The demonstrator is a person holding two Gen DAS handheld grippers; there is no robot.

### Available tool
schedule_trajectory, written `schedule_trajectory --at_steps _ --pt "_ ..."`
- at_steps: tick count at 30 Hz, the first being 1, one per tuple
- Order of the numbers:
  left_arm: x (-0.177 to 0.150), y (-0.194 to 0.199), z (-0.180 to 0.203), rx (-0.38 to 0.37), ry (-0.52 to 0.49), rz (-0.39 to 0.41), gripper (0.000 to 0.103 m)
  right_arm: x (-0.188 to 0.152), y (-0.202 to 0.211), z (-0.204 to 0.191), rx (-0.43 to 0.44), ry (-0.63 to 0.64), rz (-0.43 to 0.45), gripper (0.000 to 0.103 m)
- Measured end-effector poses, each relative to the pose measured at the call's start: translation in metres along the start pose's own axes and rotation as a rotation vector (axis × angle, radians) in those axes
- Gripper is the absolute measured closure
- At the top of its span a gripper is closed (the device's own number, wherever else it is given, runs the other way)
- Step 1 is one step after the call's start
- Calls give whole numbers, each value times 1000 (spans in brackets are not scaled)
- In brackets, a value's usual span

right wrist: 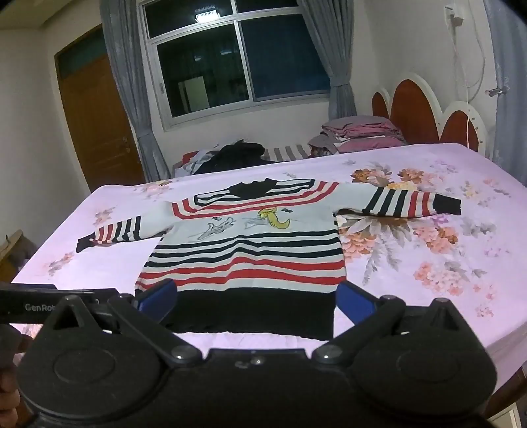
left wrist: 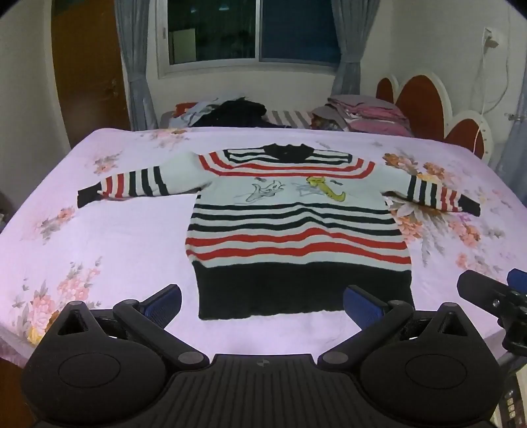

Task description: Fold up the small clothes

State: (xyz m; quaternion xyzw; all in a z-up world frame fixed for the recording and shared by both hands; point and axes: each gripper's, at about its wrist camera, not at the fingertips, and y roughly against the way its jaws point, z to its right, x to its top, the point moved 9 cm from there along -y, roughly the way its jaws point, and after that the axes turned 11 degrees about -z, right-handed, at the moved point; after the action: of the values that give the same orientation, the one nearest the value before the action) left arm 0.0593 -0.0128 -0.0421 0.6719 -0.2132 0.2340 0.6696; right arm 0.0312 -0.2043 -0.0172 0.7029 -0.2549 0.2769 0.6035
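Striped knit sweater point(left wrist: 296, 227) lies flat, front up, on the bed sheet point(left wrist: 108, 237), pink-lilac with flower prints; collar toward the far edge, black hem band toward the cameras. Both sleeves stretched straight out to the sides, black cuffs at the ends. Body carries black and red stripes on white, with a cartoon print across the chest: grey figure and yellow figure. Same sweater from the right wrist view point(right wrist: 243, 256), hem close to the lens. Left gripper point(left wrist: 263, 304) held low at the near bed edge, just short of the hem; blue-padded fingers point(left wrist: 164, 301) spread wide, nothing between them. Right gripper point(right wrist: 255, 301) likewise spread wide apart and holding nothing, its blue pads point(right wrist: 354, 301) in line with the two hem corners; contact with the cloth cannot be told. Part of the right gripper shows at the right edge of the left view. Beyond the sheet: loose heap of dark clothes point(left wrist: 237, 112), stack of folded pink and grey linens point(left wrist: 365, 113), a scalloped red-and-white headboard point(left wrist: 425, 105) at right. Back wall has a dark window point(left wrist: 250, 29) with grey curtains point(left wrist: 131, 62), wooden door point(right wrist: 98, 125) at left.
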Motion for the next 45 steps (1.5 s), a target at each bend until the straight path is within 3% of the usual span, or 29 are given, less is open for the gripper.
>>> schedule_trajectory --at_steps 31,45 --pt "-6 3 8 -7 4 -19 0 2 0 7 -23 -4 -4 0" --pt "-5 2 14 7 -40 -12 0 1 -4 7 -38 -11 -11 0"
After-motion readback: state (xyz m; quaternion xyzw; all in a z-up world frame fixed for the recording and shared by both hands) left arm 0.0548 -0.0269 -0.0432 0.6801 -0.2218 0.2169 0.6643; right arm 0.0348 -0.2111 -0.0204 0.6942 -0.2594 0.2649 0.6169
